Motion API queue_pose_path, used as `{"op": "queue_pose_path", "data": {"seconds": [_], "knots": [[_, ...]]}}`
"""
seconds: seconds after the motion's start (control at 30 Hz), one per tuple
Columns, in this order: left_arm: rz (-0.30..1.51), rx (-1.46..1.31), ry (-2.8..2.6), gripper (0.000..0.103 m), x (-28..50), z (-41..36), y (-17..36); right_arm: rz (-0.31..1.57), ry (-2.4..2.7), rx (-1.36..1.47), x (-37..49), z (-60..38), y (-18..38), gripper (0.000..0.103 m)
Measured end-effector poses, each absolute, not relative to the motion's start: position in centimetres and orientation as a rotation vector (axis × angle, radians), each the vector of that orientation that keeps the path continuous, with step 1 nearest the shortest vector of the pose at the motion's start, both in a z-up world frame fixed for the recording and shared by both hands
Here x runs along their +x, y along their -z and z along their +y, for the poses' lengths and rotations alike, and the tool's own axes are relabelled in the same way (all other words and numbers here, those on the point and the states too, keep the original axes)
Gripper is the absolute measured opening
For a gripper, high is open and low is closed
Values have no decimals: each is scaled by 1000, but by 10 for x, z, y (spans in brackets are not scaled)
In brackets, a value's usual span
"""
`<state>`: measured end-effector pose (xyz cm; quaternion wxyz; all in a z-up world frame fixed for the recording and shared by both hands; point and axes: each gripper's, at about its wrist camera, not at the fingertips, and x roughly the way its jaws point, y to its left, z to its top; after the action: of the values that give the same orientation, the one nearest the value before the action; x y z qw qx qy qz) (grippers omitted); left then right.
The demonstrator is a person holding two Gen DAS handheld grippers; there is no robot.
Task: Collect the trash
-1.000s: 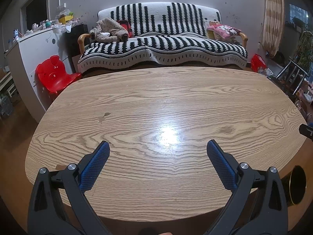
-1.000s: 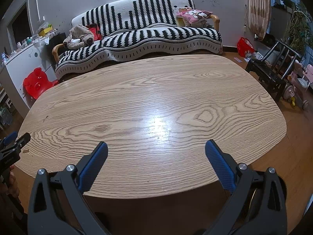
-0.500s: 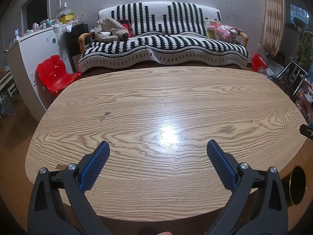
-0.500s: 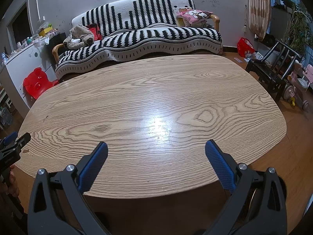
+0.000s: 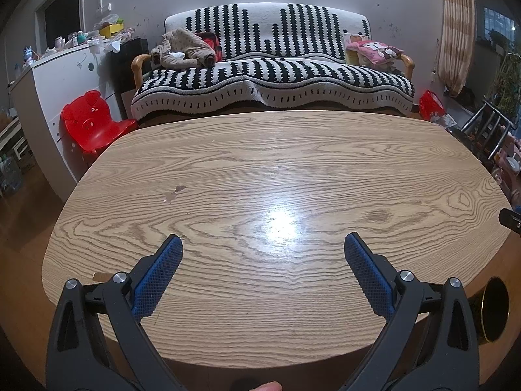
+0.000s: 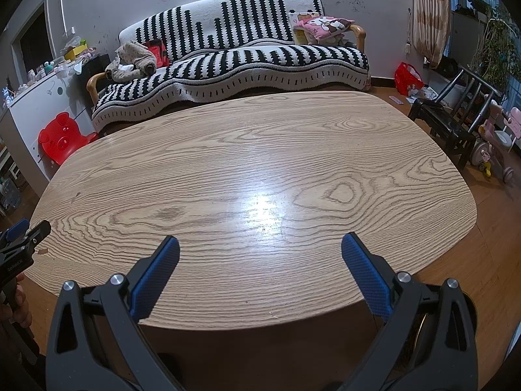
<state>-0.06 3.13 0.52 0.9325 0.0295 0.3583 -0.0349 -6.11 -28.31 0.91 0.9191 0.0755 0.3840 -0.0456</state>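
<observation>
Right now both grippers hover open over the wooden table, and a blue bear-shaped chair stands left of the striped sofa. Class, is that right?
Not quite: the bear-shaped chair is red, not blue, as the left wrist view shows. The rest holds: left gripper and right gripper hover open over the wooden table, and the chair stands left of the striped sofa.

Left tongs (image 5: 263,247): two black plastic arms with triangular cut-outs, each tipped by a blue pad (image 5: 159,273) with a fine cross-hatched grip. Round silver screws (image 5: 119,277) sit at the pivots. Right tongs (image 6: 260,247) are the same build: black arms, blue textured pads (image 6: 364,273), silver screws. In the right wrist view, the left tongs' black side carries small white lettering, too small to read.
</observation>
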Motion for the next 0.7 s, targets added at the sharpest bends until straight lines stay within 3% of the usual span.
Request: {"op": "queue_pose_path", "data": {"seconds": [0.7], "knots": [[731, 53, 79, 96, -3, 34, -9, 789, 93, 154, -61, -283, -9, 96]]}}
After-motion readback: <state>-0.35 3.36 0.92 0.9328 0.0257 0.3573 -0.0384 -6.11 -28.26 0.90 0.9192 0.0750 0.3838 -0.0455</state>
